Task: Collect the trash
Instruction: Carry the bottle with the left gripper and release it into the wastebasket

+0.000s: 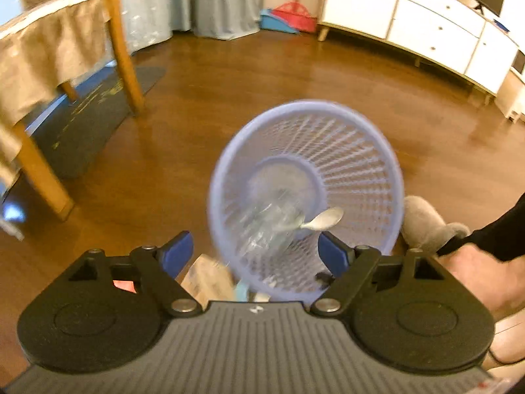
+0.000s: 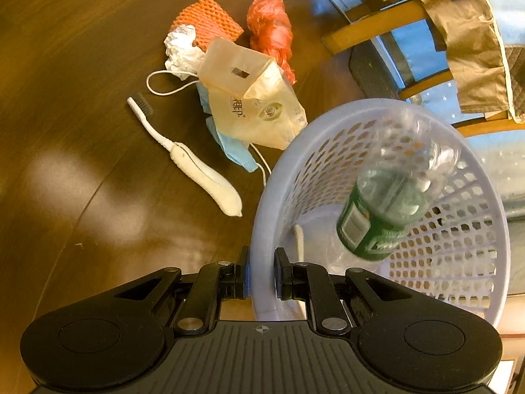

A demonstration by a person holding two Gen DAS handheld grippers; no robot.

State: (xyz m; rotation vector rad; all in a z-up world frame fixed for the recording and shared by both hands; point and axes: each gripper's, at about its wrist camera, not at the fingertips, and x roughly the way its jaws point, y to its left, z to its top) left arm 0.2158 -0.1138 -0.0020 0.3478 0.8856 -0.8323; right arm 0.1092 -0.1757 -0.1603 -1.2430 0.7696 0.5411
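Observation:
A lavender mesh basket (image 1: pixel 357 151) hangs tilted over the floor in the left wrist view. My left gripper (image 1: pixel 256 252) is open just in front of its mouth, holding nothing. A blurred clear bottle (image 1: pixel 265 226) and a spoon (image 1: pixel 323 220) lie inside. In the right wrist view my right gripper (image 2: pixel 262 275) is shut on the basket's near rim (image 2: pixel 262 203). The green-labelled bottle (image 2: pixel 384 210) is blurred inside the basket beside a white spoon (image 2: pixel 298 236). On the brown table (image 2: pixel 65 98) lie a white toothbrush (image 2: pixel 197 167), crumpled tissue (image 2: pixel 182 49), orange foam net (image 2: pixel 210 21), red plastic bag (image 2: pixel 272 32), yellowish bag (image 2: pixel 252 98) and blue face mask (image 2: pixel 234 149).
A wooden chair (image 1: pixel 124 49) draped in beige cloth stands at the left over a dark mat (image 1: pixel 85 121). White cabinets (image 1: pixel 426 23) line the far right wall, with a red dustpan (image 1: pixel 292 16) at the back. A person's hand (image 1: pixel 485 272) and black sleeve (image 1: pixel 502 233) are at the right.

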